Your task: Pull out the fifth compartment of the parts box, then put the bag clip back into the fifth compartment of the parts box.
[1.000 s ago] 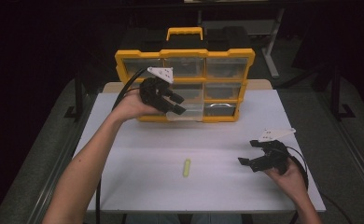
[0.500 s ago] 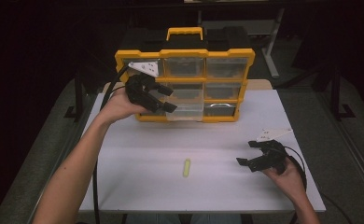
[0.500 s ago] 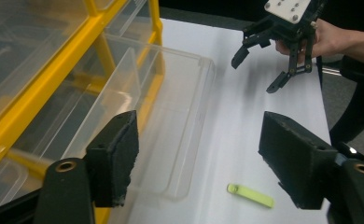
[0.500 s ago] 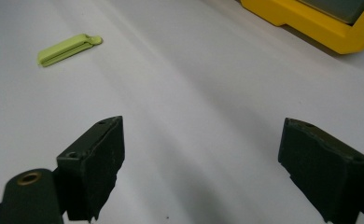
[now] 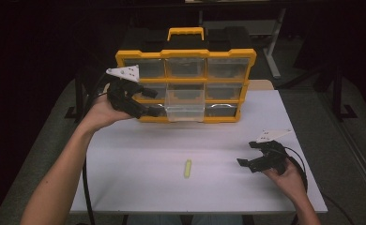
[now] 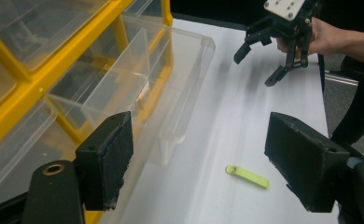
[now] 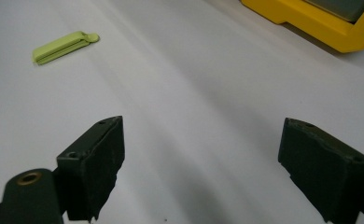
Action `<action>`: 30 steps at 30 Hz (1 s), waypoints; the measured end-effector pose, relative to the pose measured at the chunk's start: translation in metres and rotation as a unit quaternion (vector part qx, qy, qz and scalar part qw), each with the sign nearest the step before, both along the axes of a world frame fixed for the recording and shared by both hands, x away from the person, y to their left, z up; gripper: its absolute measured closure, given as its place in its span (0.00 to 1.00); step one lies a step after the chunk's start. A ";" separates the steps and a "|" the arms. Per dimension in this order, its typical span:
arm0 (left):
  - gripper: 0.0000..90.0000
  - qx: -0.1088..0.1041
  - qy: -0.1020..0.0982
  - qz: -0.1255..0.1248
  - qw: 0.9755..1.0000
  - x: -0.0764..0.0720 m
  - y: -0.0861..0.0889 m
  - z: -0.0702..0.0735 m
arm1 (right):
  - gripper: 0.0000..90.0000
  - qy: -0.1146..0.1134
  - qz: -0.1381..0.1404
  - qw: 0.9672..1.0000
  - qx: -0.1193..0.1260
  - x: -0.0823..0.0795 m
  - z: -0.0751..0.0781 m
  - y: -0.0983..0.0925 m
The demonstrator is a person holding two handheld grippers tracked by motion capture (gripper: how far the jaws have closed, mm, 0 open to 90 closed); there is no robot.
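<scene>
— High view: where's the left gripper (image 5: pixel 146 105)?
— Just off the yellow organizer's (image 5: pixel 186 54) left edge, jaws just been opening, nothing between them; the clear drawer (image 5: pixel 185 107) juts over the table (image 5: pixel 139 154).
— And the green clip (image 5: pixel 187 168)?
— Flat on bare tabletop, well apart from both. The right gripper (image 5: pixel 251 153) gapes, empty, near the right edge.

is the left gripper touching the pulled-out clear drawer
Apart. The left gripper view shows the left gripper with jaws wide open and white table between its pad and the clear drawer, which sticks out of the yellow organizer.
</scene>
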State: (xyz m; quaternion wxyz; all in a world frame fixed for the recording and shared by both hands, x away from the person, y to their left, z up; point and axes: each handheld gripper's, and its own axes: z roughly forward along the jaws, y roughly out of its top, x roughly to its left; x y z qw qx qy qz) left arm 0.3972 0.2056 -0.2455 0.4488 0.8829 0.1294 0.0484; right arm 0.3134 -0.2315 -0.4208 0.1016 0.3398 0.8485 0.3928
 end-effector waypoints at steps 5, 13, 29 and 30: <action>0.26 0.000 -0.005 0.011 1.000 -0.006 0.012 0.000 | 0.15 0.003 -0.004 1.000 0.004 0.000 0.001 -0.002; 0.25 -0.008 -0.015 0.017 1.000 -0.018 0.028 -0.001 | 0.15 0.009 -0.009 1.000 0.008 0.000 0.000 -0.004; 0.25 -0.015 -0.022 0.053 0.998 -0.042 0.061 -0.023 | 0.15 0.005 0.000 1.000 0.009 -0.001 0.001 -0.002; 0.26 -0.012 -0.029 0.068 0.997 -0.046 0.064 -0.028 | 0.15 0.004 0.000 1.000 0.008 -0.001 0.000 -0.002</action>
